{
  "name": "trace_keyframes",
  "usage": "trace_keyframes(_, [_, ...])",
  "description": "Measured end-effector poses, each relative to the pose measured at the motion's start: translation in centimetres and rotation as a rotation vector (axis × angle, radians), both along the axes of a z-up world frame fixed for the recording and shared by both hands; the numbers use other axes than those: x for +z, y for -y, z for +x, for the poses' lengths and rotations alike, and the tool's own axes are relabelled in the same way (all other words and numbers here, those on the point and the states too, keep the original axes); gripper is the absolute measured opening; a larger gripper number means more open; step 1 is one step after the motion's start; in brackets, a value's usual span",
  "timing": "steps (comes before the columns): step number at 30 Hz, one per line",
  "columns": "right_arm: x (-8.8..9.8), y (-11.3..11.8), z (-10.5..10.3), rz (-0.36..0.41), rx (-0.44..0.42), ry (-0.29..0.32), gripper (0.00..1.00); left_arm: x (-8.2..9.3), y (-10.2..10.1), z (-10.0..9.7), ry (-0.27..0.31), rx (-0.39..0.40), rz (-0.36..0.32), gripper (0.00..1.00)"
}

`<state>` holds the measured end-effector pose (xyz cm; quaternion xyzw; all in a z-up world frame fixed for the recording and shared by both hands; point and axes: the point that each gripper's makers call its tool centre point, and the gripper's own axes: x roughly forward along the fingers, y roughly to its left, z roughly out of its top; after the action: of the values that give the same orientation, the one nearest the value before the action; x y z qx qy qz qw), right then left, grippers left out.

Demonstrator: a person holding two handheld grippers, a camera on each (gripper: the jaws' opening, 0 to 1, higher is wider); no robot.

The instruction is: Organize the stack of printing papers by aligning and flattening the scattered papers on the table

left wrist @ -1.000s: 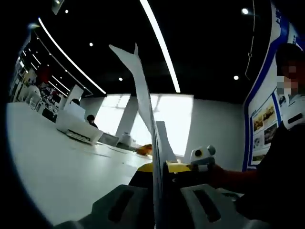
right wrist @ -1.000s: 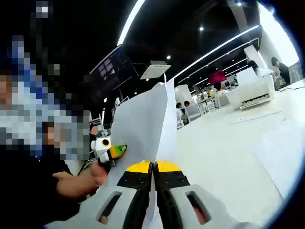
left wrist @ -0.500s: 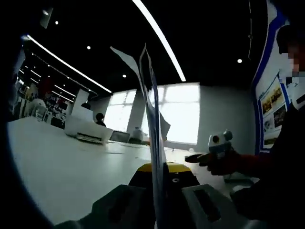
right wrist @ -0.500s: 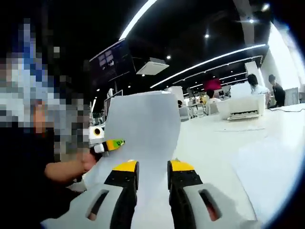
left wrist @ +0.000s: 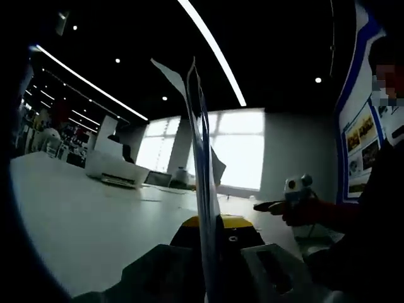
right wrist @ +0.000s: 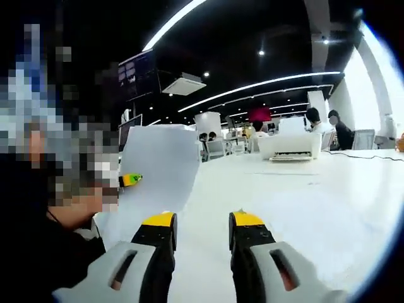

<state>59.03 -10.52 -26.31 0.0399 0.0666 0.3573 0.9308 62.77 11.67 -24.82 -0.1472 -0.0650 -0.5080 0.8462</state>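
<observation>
Since half a second ago the right gripper has pulled away from the papers: its yellow-tipped jaws, then spread around the sheet's lower edge, now stand spread with bare white table between them, and the sheet sits left of centre in the right gripper view, apart from the left jaw and above it. A second ago those jaws were pinched together on the sheet. In the left gripper view little has changed: the papers stay upright and edge-on in the middle of the frame, rising from between the jaws toward the upper centre.

Largest in both views is the table, filling the lower left of the left gripper view and the lower right of the right gripper view. Next come the papers, held on edge by the left gripper, whose jaws are closed on their bottom edge. At the right middle of the left gripper view, a hand carries the right gripper, well apart from the papers. At the left middle of the right gripper view, the left gripper's yellow-green tip touches the sheet's left edge.
</observation>
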Motion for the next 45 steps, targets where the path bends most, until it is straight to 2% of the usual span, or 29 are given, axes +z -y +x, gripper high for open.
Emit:
trace_keyframes(7, [0.1, 4.3, -0.3, -0.028, -0.083, -0.001, 0.3, 0.0, 0.0, 0.0, -0.005, 0.0, -0.002, 0.06])
trace_keyframes(14, [-1.1, 8.3, 0.1, -0.091, -0.195, -0.032, 0.32, -0.1, 0.1, 0.1, -0.012, 0.005, 0.002, 0.06])
trace_keyframes(17, [-1.8, 10.3, 0.2, -0.082, -0.254, -0.065, 0.32, -0.2, 0.1, 0.1, -0.014, 0.006, 0.005, 0.06])
trace_keyframes(21, [-2.4, 12.2, 0.8, -0.073, -0.291, -0.085, 0.34, -0.2, 0.2, 0.1, -0.012, 0.002, 0.01, 0.06])
trace_keyframes(28, [-3.1, 15.2, 2.2, -0.125, -0.38, -0.113, 0.38, -0.3, 0.3, 0.1, -0.013, 0.001, 0.012, 0.06])
trace_keyframes(31, [-3.5, 16.5, 3.0, -0.172, -0.426, -0.116, 0.4, -0.3, 0.3, 0.1, -0.013, 0.002, 0.012, 0.06])
trace_keyframes(33, [-3.9, 17.5, 3.7, -0.173, -0.462, -0.137, 0.41, -0.3, 0.4, 0.1, -0.012, 0.001, 0.013, 0.06])
trace_keyframes(39, [-4.4, 19.9, 5.9, -0.159, -0.527, -0.147, 0.43, -0.3, 0.3, 0.1, -0.012, 0.001, 0.015, 0.06])
trace_keyframes(45, [-5.2, 21.0, 7.9, -0.18, -0.553, -0.174, 0.49, -0.4, 0.3, 0.2, -0.012, 0.001, 0.016, 0.06])
